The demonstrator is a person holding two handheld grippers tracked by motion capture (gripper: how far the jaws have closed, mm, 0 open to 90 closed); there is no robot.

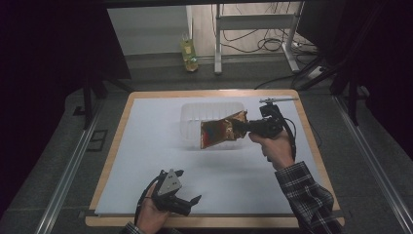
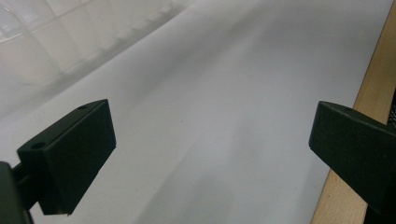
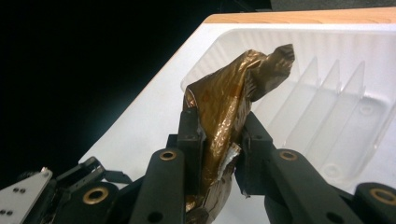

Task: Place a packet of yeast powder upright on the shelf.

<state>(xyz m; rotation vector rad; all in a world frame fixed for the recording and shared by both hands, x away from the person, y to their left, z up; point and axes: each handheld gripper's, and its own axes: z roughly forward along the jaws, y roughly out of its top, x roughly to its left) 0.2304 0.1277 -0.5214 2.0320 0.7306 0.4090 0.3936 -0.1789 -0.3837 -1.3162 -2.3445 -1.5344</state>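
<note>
A crinkled gold and red foil packet (image 1: pixel 220 131) hangs in the air at the near right edge of a clear plastic tub (image 1: pixel 194 117). My right gripper (image 1: pixel 242 127) is shut on the packet's right end and points left. In the right gripper view the foil packet (image 3: pixel 233 98) rises from between the jaws, in front of the ribbed tub (image 3: pixel 327 93). My left gripper (image 1: pixel 187 187) rests open near the table's front edge. In the left gripper view its fingers (image 2: pixel 70 158) stand wide apart over bare white paper, nothing between them.
White paper (image 1: pixel 146 161) covers the wooden table (image 1: pixel 117 146). A yellow-green bottle (image 1: pixel 189 54) stands on the floor beyond the table, beside metal frame legs (image 1: pixel 218 44) and cables. The table's wooden edge (image 2: pixel 369 93) runs along the right of the left gripper view.
</note>
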